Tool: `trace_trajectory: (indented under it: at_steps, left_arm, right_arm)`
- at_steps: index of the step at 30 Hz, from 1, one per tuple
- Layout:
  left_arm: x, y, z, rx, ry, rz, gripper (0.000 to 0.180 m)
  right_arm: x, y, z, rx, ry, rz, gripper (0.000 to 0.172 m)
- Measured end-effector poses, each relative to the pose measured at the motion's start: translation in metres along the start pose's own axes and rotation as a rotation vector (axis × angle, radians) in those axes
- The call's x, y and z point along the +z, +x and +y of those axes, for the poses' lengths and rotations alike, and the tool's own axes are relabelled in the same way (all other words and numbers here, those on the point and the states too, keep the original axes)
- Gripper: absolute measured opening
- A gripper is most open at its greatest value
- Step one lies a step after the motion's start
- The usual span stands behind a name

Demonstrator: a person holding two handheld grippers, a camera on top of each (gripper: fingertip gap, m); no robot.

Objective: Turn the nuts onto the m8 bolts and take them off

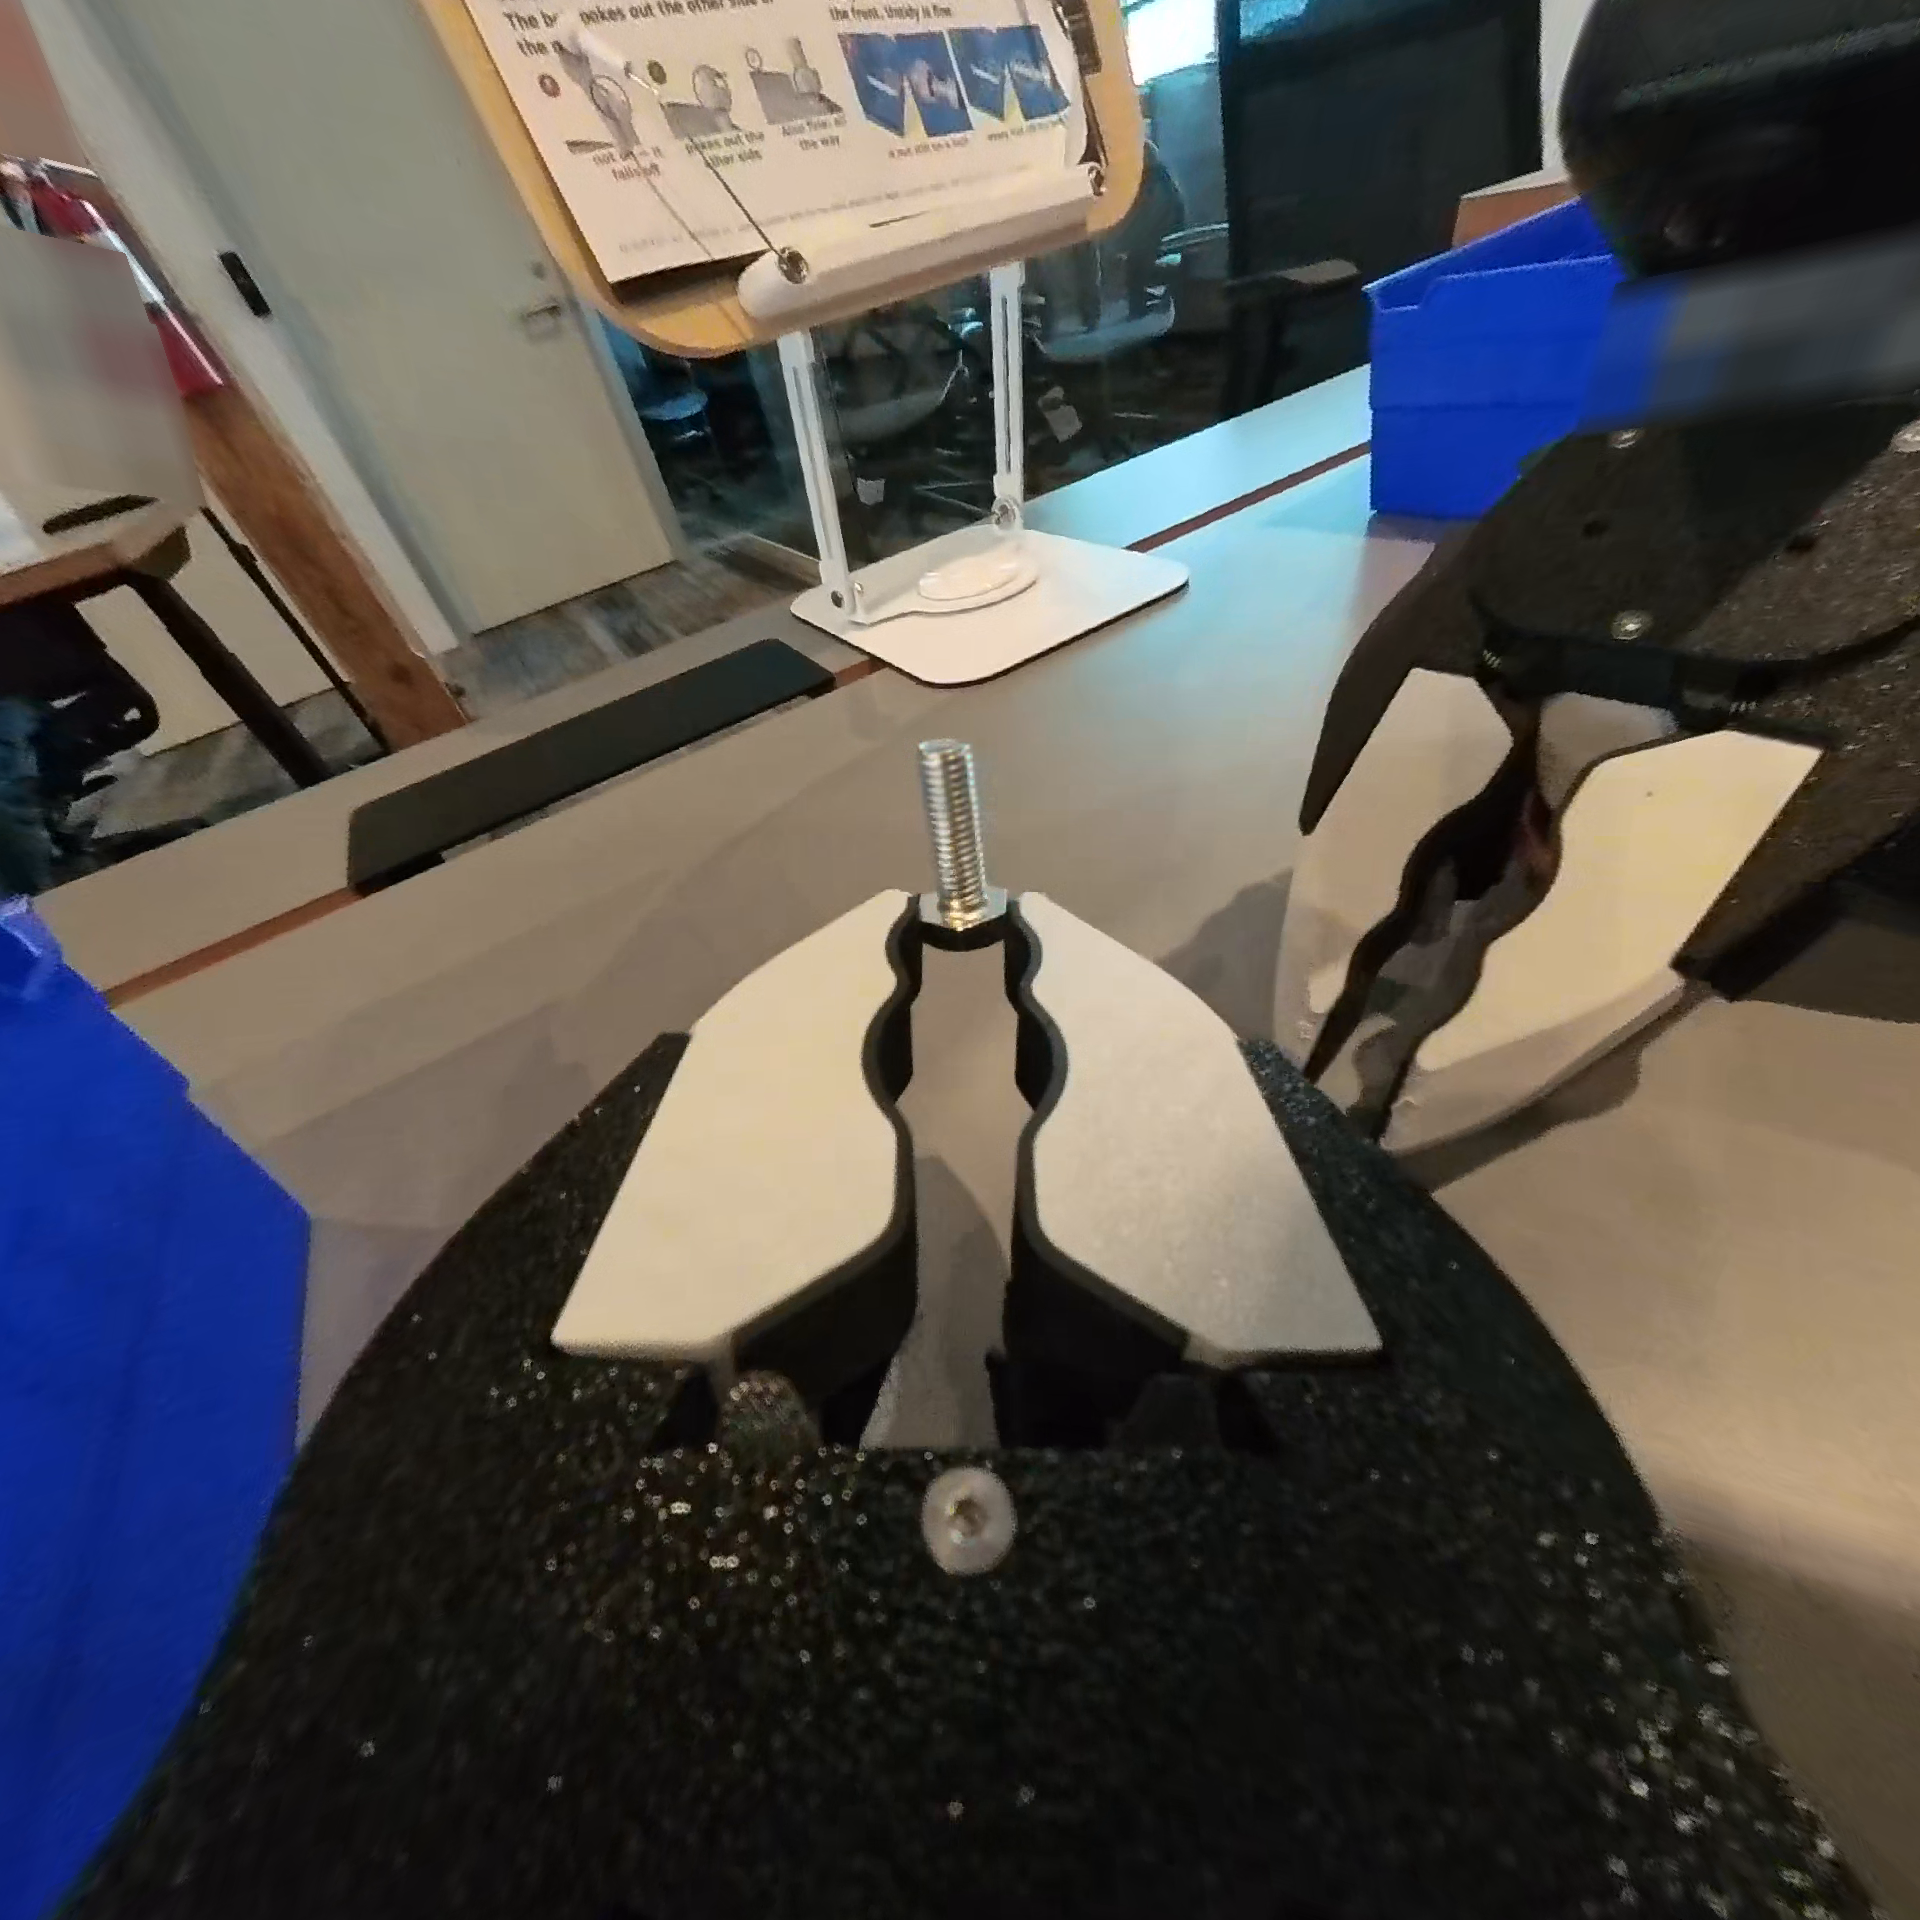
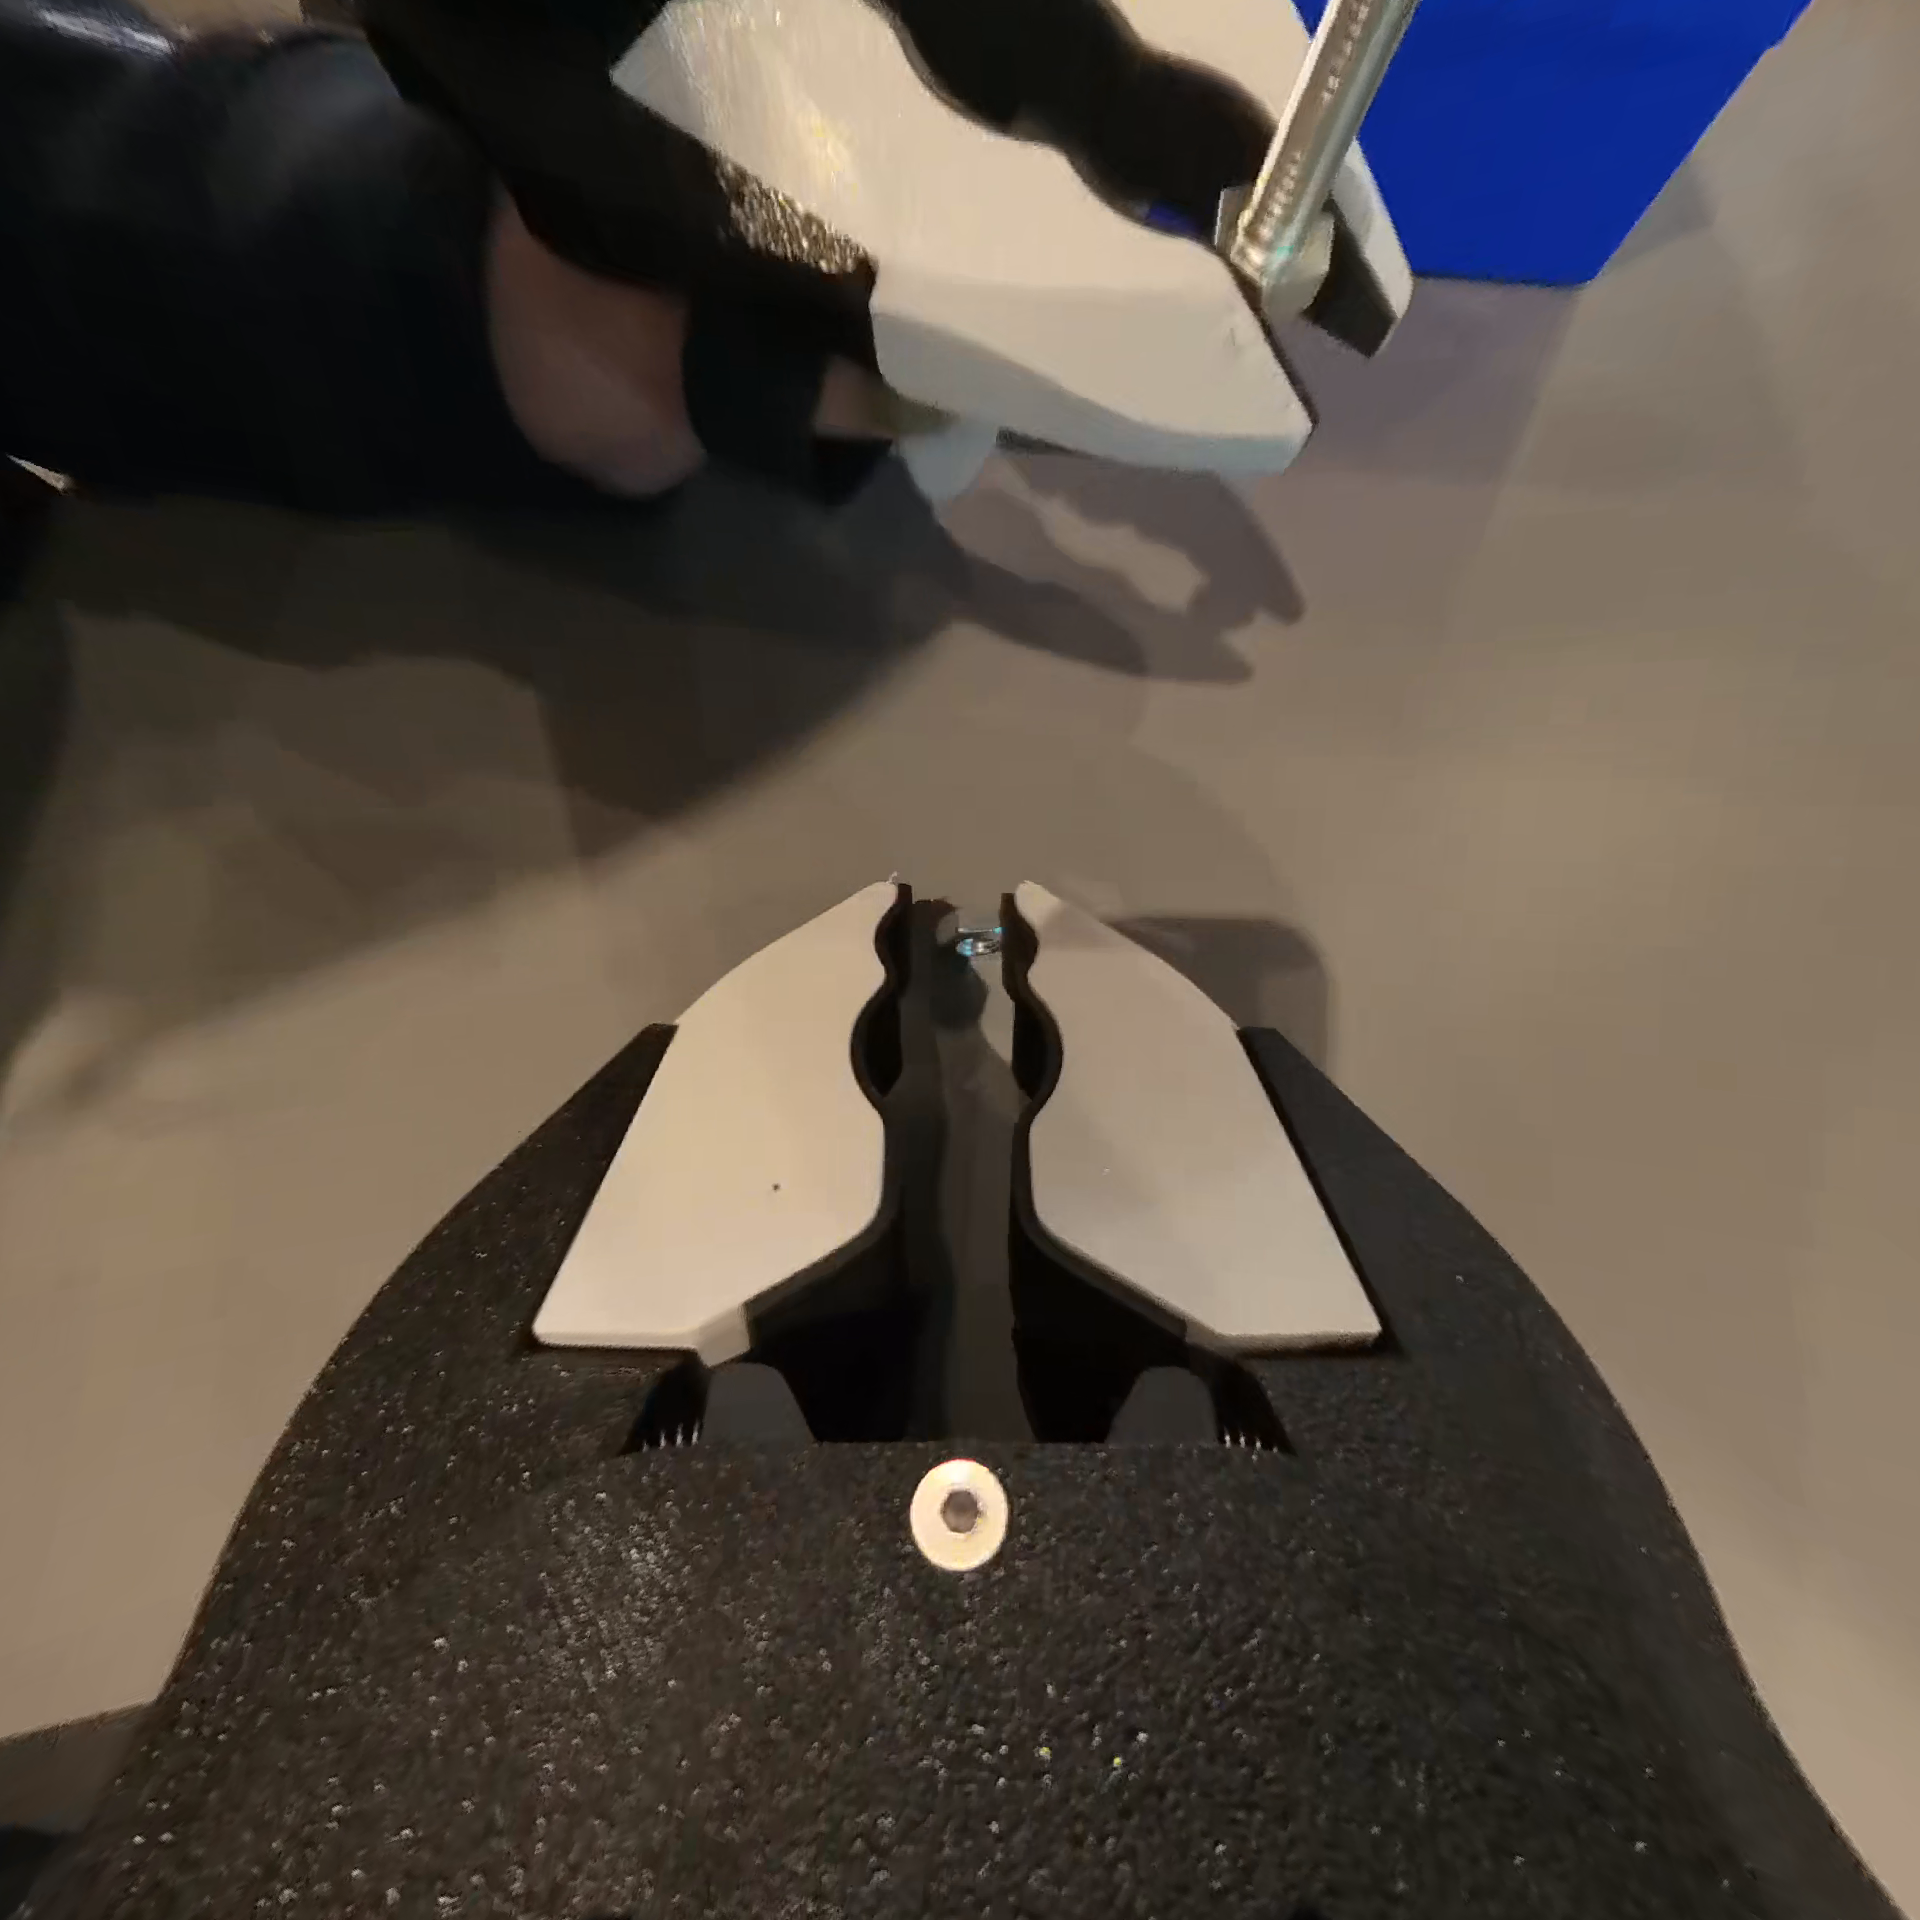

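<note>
Here the left gripper (image 1: 961,925) is narrowed on a silver bolt (image 1: 942,821), its tips clamped on the hex head with the threaded shank standing upright over the grey counter (image 1: 623,987). The right gripper (image 2: 956,914) points down at the counter with a small gap between its fingers; a small shiny nut (image 2: 977,943) sits between the tips near the right pad — whether both pads press on it I cannot tell. Blue bins (image 1: 1486,384) stand toward the counter's far right and left edges — a white document stand (image 1: 987,592) at the far edge.
</note>
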State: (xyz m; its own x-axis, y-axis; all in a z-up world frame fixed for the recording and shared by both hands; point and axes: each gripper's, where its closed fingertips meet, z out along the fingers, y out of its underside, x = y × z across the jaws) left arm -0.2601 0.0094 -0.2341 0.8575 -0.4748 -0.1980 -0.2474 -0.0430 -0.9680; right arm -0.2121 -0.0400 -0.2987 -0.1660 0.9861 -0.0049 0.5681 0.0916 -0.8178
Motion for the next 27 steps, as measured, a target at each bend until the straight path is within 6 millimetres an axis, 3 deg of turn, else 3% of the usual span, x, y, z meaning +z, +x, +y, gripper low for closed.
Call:
trace_trajectory:
  at_steps: [4, 7, 12, 21, 27]
  left_arm:
    - [0.002, 0.002, 0.001, 0.032, -0.007, 0.002, 0.014]
    - [0.003, 0.004, 0.002, 0.047, -0.017, 0.005, 0.014]
    - [0.005, 0.008, 0.004, 0.07, -0.033, 0.02, 0.014]
    - [0.004, 0.011, 0.002, 0.08, -0.02, 0.032, 0.014]
    - [0.013, 0.013, -0.003, 0.023, -0.005, 0.031, 0.014]
  right_arm:
    - [-0.004, 0.001, 0.004, -0.008, -0.007, 0.012, 0.012]
    - [-0.011, 0.008, 0.019, 0.021, -0.072, 0.043, 0.012]
    - [-0.015, 0.012, 0.013, 0.014, -0.016, 0.078, 0.016]
    - [-0.005, 0.014, 0.019, 0.006, -0.101, 0.083, 0.021]
    - [-0.008, 0.026, 0.016, 0.039, -0.083, 0.151, 0.014]
